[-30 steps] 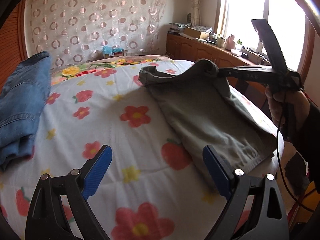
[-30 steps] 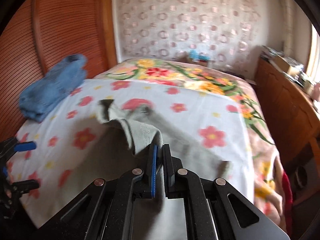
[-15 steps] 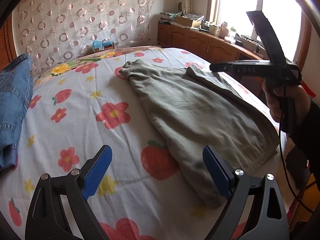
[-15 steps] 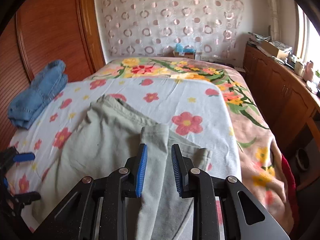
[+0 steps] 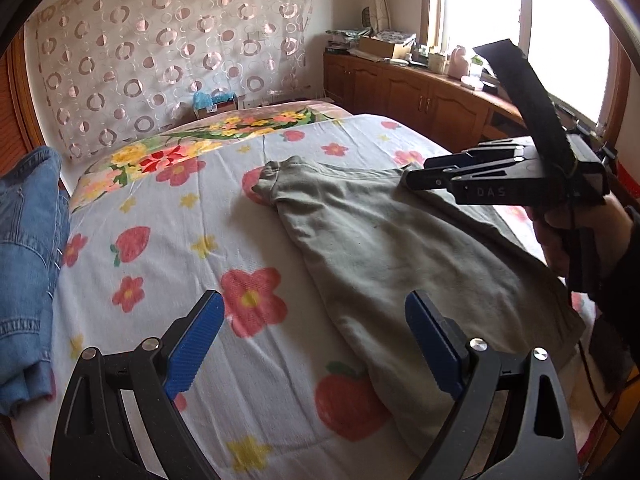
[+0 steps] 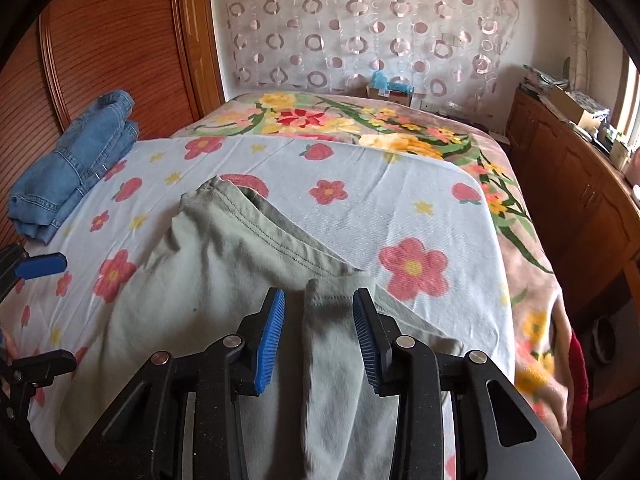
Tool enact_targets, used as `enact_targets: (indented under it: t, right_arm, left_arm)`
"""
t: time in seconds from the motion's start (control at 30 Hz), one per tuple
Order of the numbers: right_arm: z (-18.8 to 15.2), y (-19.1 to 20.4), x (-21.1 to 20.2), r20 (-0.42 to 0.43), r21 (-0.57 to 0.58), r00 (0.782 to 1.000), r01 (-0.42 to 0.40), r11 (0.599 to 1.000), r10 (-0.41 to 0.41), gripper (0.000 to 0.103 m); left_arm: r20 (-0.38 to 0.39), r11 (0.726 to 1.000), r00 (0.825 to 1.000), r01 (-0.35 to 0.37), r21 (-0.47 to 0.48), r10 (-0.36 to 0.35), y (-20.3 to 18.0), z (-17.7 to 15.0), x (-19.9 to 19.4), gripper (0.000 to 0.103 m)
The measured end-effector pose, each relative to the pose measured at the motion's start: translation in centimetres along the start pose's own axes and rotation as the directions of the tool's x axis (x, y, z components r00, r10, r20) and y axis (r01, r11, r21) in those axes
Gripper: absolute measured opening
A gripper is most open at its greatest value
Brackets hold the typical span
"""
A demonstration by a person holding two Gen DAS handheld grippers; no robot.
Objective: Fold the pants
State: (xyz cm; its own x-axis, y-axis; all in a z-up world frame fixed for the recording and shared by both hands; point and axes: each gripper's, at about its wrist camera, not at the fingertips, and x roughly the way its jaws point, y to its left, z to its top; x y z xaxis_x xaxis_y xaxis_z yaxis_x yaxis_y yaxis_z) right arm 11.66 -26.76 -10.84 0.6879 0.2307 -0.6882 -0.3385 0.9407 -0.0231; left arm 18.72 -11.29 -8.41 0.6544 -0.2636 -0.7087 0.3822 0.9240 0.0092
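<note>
Grey-green pants lie spread on the flowered bedsheet, one end toward the headboard, with a narrow strip folded over on top. My right gripper is open, its blue pads either side of that strip, just above it; it also shows in the left wrist view over the pants' right part. My left gripper is open and empty, above the pants' near left edge.
Folded blue jeans lie at the bed's left side by the wooden wardrobe. A wooden cabinet with clutter runs under the window on the right. A small box stands at the headboard.
My right gripper carried a pants edge over the pants, laid it down and opened. The cloth now lies flat. The left gripper stayed open and shifted slightly.
</note>
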Motion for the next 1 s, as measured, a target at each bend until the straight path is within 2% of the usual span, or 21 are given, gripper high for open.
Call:
enact_targets:
  t: [0.17, 0.23, 0.27, 0.43, 0.67, 0.73, 0.77, 0.8, 0.83, 0.93, 1.0]
  right_arm:
    - [0.4, -0.4, 1.1, -0.026, -0.006, 0.999, 0.03, 1.0, -0.03, 0.035]
    - [0.6, -0.5, 1.5, -0.037, -0.007, 0.999, 0.037, 0.999, -0.037, 0.01]
    - [0.6, -0.7, 1.4, -0.028, -0.003, 0.999, 0.044, 0.999, -0.044, 0.007]
    - [0.1, -3.4, -0.6, 0.05, 0.1, 0.996, 0.067, 0.993, -0.072, 0.006]
    - [-1.3, -5.3, -0.3, 0.025, 0.156, 0.997, 0.074, 0.985, -0.079, 0.006]
    - [-1.4, -5.2, -0.1, 0.008, 0.153, 0.994, 0.103, 0.983, -0.106, 0.006]
    - [-1.0, -5.0, -0.1, 0.004, 0.152, 0.993, 0.116, 0.982, -0.118, 0.007]
    - [-0.9, -5.0, -0.1, 0.001, 0.154, 0.992, 0.122, 0.98, -0.124, 0.016]
    - [-0.8, -5.1, -0.2, 0.007, 0.162, 0.991, 0.133, 0.978, -0.136, 0.02]
    - [-0.7, -5.2, -0.8, 0.013, 0.168, 0.977, 0.207, 0.964, -0.212, 0.02]
    - [-0.8, -5.2, -1.2, 0.009, 0.187, 0.979, 0.196, 0.963, -0.202, 0.02]
  left_arm:
    - [-0.032, 1.0, 0.999, 0.02, 0.007, -0.02, -0.4, -0.3, 1.0, 0.092]
    - [-0.043, 1.0, 0.999, 0.022, 0.009, -0.021, -0.6, -0.5, 1.3, 0.092]
    - [-0.05, 1.0, 0.998, 0.023, 0.01, -0.022, -0.6, -0.6, 1.5, 0.092]
    - [-0.066, 1.0, 0.998, 0.021, 0.016, -0.02, -0.7, -1.1, 1.9, 0.092]
    - [-0.093, 1.0, 0.995, 0.021, 0.014, -0.02, -0.7, -1.2, 2.5, 0.092]
    - [-0.114, 1.0, 0.993, 0.023, 0.015, -0.021, -0.8, -1.2, 2.9, 0.093]
    - [-0.119, 0.999, 0.992, 0.03, 0.011, -0.028, -0.8, -1.2, 3.0, 0.093]
    - [-0.12, 0.999, 0.992, 0.034, 0.007, -0.033, -0.7, -1.2, 3.1, 0.093]
    - [-0.121, 0.999, 0.992, 0.036, 0.005, -0.035, -0.6, -1.2, 3.1, 0.093]
    - [-0.121, 0.999, 0.992, 0.035, 0.006, -0.034, -0.6, -1.2, 3.1, 0.093]
    - [-0.121, 0.999, 0.992, 0.035, 0.004, -0.034, -0.6, -1.2, 3.1, 0.094]
